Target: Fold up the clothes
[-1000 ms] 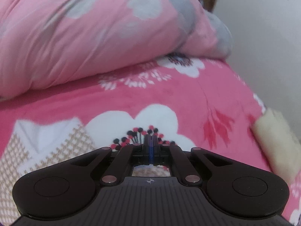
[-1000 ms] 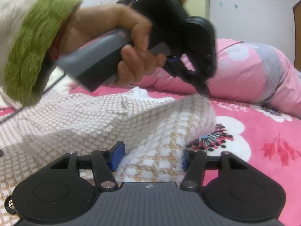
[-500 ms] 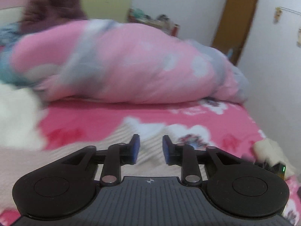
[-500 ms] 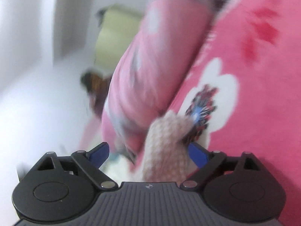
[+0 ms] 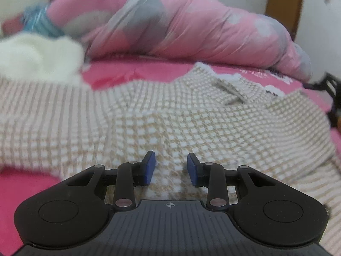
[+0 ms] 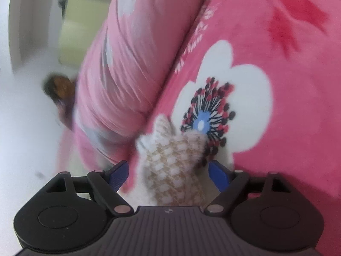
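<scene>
A: While the waffle-knit sweater [image 5: 191, 123] lies spread across the pink floral bedspread [image 5: 136, 72], I judge the folding is only partly under way — one flap seems laid over on the right, the rest is loose.

B: And the left gripper [image 5: 171, 166]?

A: Low over the near part of the knit, fingers parted, nothing between them.

B: The right one?

A: The right gripper [image 6: 168, 175] is spread wide too. A bunched end of the sweater [image 6: 172, 155] sits between its fingers, but they don't close on it; released, I'd say.

B: What's left?

A: Squaring up the body and the final folds, in my judgement.

B: Any basket or box to receive it?

A: None visible. Beyond the sweater there's only a rolled pink duvet [image 5: 191, 27] at the far side, and something white and fluffy [image 5: 38, 57] far left, too blurred to name.
</scene>
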The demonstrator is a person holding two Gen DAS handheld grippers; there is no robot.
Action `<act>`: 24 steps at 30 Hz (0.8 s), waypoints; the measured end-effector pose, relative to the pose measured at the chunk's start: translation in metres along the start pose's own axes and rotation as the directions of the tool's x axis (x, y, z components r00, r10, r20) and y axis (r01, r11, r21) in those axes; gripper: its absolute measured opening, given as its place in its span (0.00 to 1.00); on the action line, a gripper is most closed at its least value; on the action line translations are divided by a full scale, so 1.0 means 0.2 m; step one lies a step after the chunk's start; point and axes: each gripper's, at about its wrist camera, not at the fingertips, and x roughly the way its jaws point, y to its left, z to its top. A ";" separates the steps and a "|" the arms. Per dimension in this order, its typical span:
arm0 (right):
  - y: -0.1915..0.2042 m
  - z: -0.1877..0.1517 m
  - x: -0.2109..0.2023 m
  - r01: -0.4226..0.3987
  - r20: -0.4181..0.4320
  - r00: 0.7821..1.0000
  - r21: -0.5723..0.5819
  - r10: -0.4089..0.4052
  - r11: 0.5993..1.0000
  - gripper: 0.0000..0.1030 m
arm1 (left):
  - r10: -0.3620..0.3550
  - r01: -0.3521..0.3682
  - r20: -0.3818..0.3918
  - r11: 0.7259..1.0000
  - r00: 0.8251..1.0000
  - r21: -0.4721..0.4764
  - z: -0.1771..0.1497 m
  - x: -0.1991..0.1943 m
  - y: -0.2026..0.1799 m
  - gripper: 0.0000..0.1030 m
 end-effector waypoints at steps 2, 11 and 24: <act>0.10 -0.01 0.03 0.053 -0.008 0.998 -0.133 -0.055 0.990 0.20 | 0.007 -0.007 0.018 1.000 1.000 0.019 -0.01 0.00 -0.01 0.32; -0.17 0.03 0.08 0.073 0.090 0.994 -0.126 -0.062 0.989 0.21 | -0.015 0.014 0.032 1.000 0.999 0.015 -0.05 -0.03 0.02 0.32; 0.42 -0.56 -0.51 0.433 0.290 0.901 -0.648 -0.323 0.627 0.35 | 0.027 -0.029 0.058 0.999 0.998 0.042 -0.06 -0.09 0.03 0.34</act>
